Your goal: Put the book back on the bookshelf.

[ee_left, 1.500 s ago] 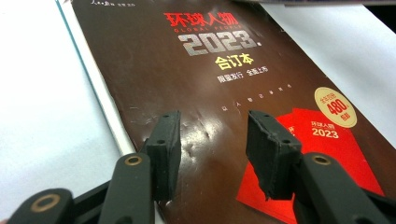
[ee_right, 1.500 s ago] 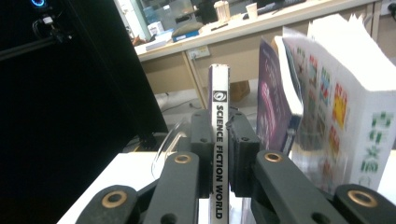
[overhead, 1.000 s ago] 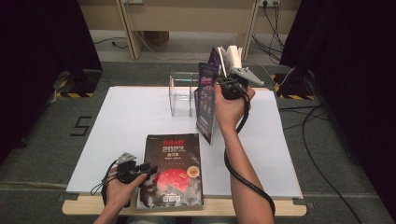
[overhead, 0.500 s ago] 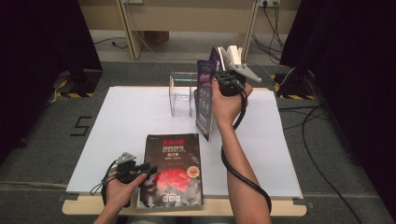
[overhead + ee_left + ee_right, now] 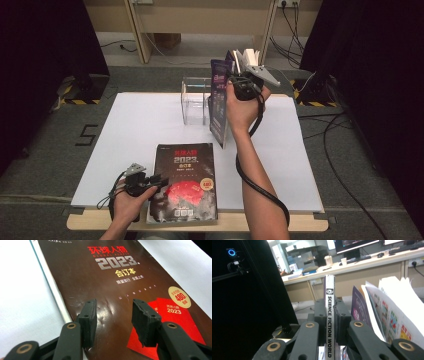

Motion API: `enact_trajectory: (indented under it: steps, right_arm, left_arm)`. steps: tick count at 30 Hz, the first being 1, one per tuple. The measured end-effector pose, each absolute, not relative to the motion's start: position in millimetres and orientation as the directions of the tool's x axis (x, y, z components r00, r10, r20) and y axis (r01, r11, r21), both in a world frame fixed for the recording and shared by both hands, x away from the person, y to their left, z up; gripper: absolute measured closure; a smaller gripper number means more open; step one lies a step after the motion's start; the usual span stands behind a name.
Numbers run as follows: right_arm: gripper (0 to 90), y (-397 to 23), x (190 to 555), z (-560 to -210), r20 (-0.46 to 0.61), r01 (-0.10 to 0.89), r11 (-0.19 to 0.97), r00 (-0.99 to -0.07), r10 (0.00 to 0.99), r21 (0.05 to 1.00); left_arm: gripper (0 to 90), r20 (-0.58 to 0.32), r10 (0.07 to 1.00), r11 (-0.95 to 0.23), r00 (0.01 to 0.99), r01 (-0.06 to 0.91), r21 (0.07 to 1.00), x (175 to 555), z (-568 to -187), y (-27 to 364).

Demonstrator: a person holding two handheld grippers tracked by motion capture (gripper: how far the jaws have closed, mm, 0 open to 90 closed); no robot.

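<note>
My right gripper (image 5: 245, 82) is shut on the spine of a purple magazine (image 5: 218, 107), held upright over the far middle of the white table (image 5: 135, 130). In the right gripper view the spine (image 5: 329, 302) reads "Science Fiction World" and is pinched between the jaws of the right gripper (image 5: 329, 315), while its pages (image 5: 392, 310) fan out to the right. A dark magazine (image 5: 186, 182) marked 2023 lies flat at the table's front edge. My left gripper (image 5: 159, 181) stands open at its left edge. Its jaws hover low over the dark magazine's cover (image 5: 117, 277), and the left gripper (image 5: 113, 317) has nothing between them.
A clear acrylic stand (image 5: 195, 100) sits on the table just left of the upright magazine. Black curtains flank both sides, and cables (image 5: 345, 125) run over the floor at the right. A wooden desk frame (image 5: 200, 20) stands beyond the table.
The right hand with the purple magazine has edged slightly up and away. The left gripper and the dark magazine have stayed where they were.
</note>
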State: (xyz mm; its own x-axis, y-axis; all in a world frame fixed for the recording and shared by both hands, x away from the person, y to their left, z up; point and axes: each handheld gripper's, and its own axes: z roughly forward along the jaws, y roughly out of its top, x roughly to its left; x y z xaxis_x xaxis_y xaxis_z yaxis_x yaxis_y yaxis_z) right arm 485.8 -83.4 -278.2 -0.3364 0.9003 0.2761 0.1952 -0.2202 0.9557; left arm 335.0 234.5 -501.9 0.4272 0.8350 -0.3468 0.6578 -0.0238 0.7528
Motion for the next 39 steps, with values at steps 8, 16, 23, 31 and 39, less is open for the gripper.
enact_trajectory:
  steps: [8, 16, 23, 31, 39]
  right_arm:
    - [83.5, -80, 493, -273, 0.273, 0.174, -0.226, -0.333, 0.902, 0.958]
    - [83.5, -76, 507, -271, 0.259, 0.156, -0.219, -0.322, 0.911, 0.963]
    - [83.4, -69, 516, -271, 0.254, 0.155, -0.214, -0.32, 0.913, 0.964]
    - [83.4, -63, 526, -279, 0.254, 0.162, -0.212, -0.307, 0.917, 0.964]
    - [83.4, -57, 535, -288, 0.214, 0.158, -0.174, -0.287, 0.934, 0.972]
  left_arm:
    - [54.6, -0.345, 0.834, -0.028, 0.43, 0.658, 0.752, 335, -502, 235]
    - [54.6, -0.35, 0.833, -0.024, 0.429, 0.659, 0.752, 335, -502, 235]
    - [54.6, -0.351, 0.834, -0.021, 0.426, 0.659, 0.752, 335, -502, 236]
    - [54.6, -0.352, 0.833, -0.018, 0.426, 0.658, 0.752, 335, -502, 238]
    - [54.6, -0.353, 0.833, -0.018, 0.426, 0.659, 0.752, 335, -502, 238]
